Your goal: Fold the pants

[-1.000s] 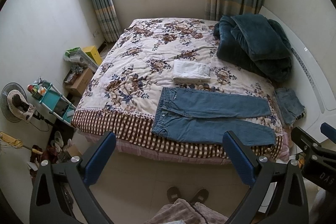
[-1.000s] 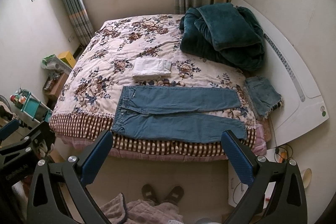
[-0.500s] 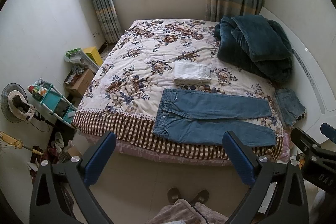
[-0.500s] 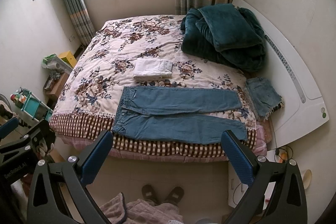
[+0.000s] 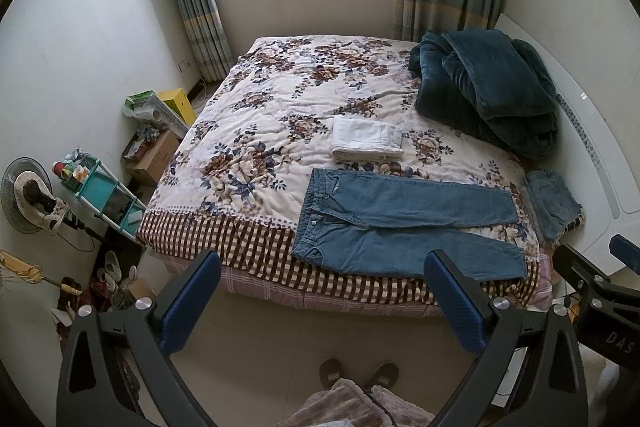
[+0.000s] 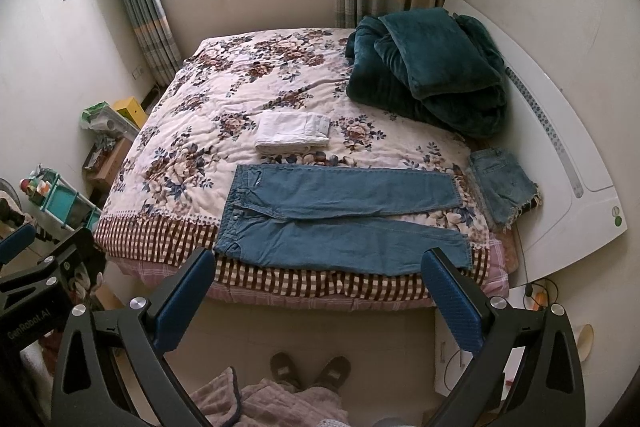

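Nearest, the left gripper (image 5: 320, 291) and the right gripper (image 6: 318, 287) hung above the floor with blue fingers spread wide, holding nothing. Beyond them, the blue pants (image 6: 340, 219) lay flat along the near edge of the bed (image 6: 208, 99), legs apart, waist to the left. Behind the pants sat a folded white cloth (image 6: 294, 131)

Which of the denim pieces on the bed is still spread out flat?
The long blue jeans near the bed's front edge lie spread full length; the small denim shorts by the headboard are bunched.
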